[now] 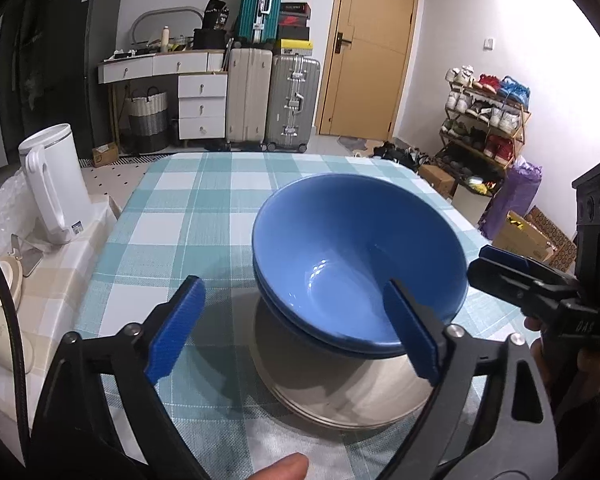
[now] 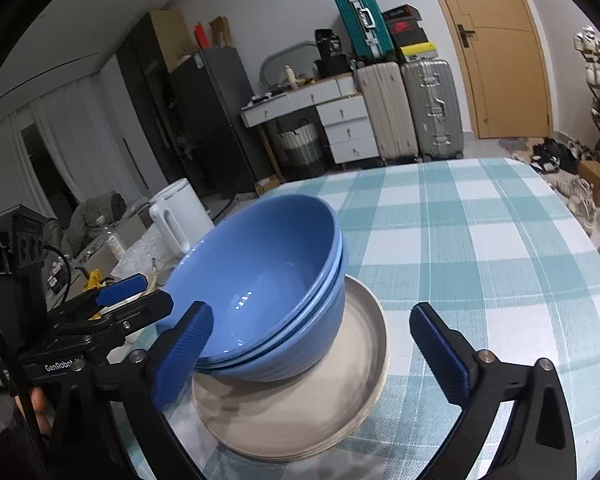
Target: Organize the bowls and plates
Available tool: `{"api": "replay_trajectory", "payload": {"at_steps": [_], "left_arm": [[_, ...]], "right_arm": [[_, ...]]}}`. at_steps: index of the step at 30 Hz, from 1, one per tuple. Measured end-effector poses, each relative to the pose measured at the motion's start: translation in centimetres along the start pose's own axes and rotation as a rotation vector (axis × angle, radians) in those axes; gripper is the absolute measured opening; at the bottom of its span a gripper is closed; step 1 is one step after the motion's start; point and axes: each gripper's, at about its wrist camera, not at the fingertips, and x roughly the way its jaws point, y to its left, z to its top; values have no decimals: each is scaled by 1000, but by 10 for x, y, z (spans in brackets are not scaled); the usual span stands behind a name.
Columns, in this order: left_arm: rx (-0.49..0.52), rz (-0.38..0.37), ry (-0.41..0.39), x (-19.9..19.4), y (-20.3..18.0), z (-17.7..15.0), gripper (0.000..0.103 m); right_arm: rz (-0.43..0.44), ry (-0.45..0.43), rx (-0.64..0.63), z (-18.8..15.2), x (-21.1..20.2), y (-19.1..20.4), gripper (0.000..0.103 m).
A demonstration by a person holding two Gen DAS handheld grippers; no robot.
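Left wrist view has its own left gripper [image 1: 296, 324] nearest, jaws spread wide and grasping nothing, the one blue finger [image 1: 414, 330] reaching over the near rim into the top bowl while the other stands clear above the cloth. Just beyond sit the blue bowls [image 1: 356, 264], nested one in another and tilted (how many are stacked is hard to count from here), resting on the grey plates [image 1: 340, 392], which lie stacked flat on the checked tablecloth [image 1: 188, 216]. At the right edge of that view the right gripper [image 1: 512, 268] shows from the side, its jaws parted. Right wrist view shows the right gripper [image 2: 312, 352] released too, one finger [image 2: 184, 352] beside the near rim of the blue bowls [image 2: 260, 280], the other well apart over the cloth; the bowls lean toward the left side of the grey plates [image 2: 300, 412]. The left gripper [image 2: 120, 292] shows at the left of that view. Farther off, a white kettle [image 1: 54, 184] stands on a side surface left of the table. Against the far wall are suitcases [image 1: 272, 100], a white dresser [image 1: 180, 80] and a wooden door [image 1: 370, 48], with a shoe rack [image 1: 484, 120] to the right.
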Motion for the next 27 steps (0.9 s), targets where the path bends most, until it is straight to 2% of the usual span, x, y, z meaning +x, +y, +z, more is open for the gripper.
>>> {"api": "replay_trajectory", "payload": {"at_steps": [2, 14, 18, 27], "left_arm": [[-2, 4, -24, -9, 2, -3, 103], [-22, 25, -110, -51, 23, -31, 103], [3, 37, -141, -59, 27, -40, 103], [36, 41, -137, -42, 32, -55, 103]], "right_arm": [[22, -13, -7, 0, -4, 0, 102], [76, -70, -99, 0, -27, -5, 103], [76, -76, -121, -4, -30, -8, 103], [76, -72, -167, -20, -30, -25, 103]]}}
